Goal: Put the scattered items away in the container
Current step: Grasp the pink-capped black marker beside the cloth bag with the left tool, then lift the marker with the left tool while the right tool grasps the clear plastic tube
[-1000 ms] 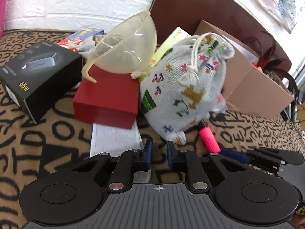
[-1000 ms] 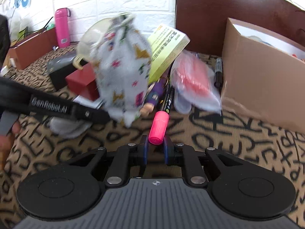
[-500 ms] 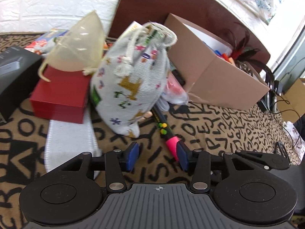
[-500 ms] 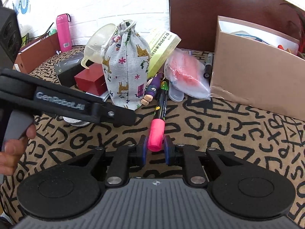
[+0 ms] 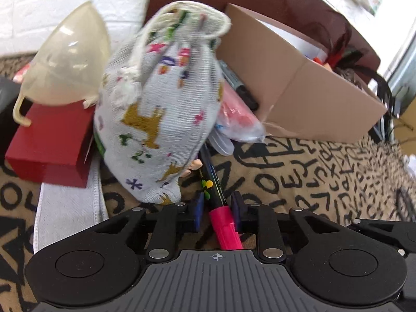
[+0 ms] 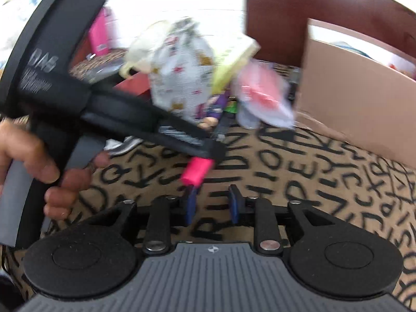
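Note:
A black marker with a pink cap [image 5: 225,227] lies on the patterned cloth. My left gripper [image 5: 215,208] is open with its fingers on either side of the marker near the cap; whether the pads touch it I cannot tell. In the right wrist view the left gripper's body [image 6: 145,122] crosses over the marker, whose pink cap [image 6: 196,173] sticks out below it. My right gripper [image 6: 212,204] is open and empty, just behind the cap. A patterned drawstring pouch [image 5: 158,109] stands behind the marker. The cardboard box [image 5: 299,85] stands at the right.
A red box [image 5: 49,140] with a clear funnel [image 5: 65,59] on it sits left of the pouch. A white cloth [image 5: 65,208] lies at the front left. A pink packet [image 5: 239,119] and a dark marker [image 5: 239,85] lie against the cardboard box. A yellow-green carton [image 6: 231,59] leans behind the pouch.
My right gripper has let go of the marker, opened and drawn back. My left gripper has moved right and now straddles the marker near its pink cap.

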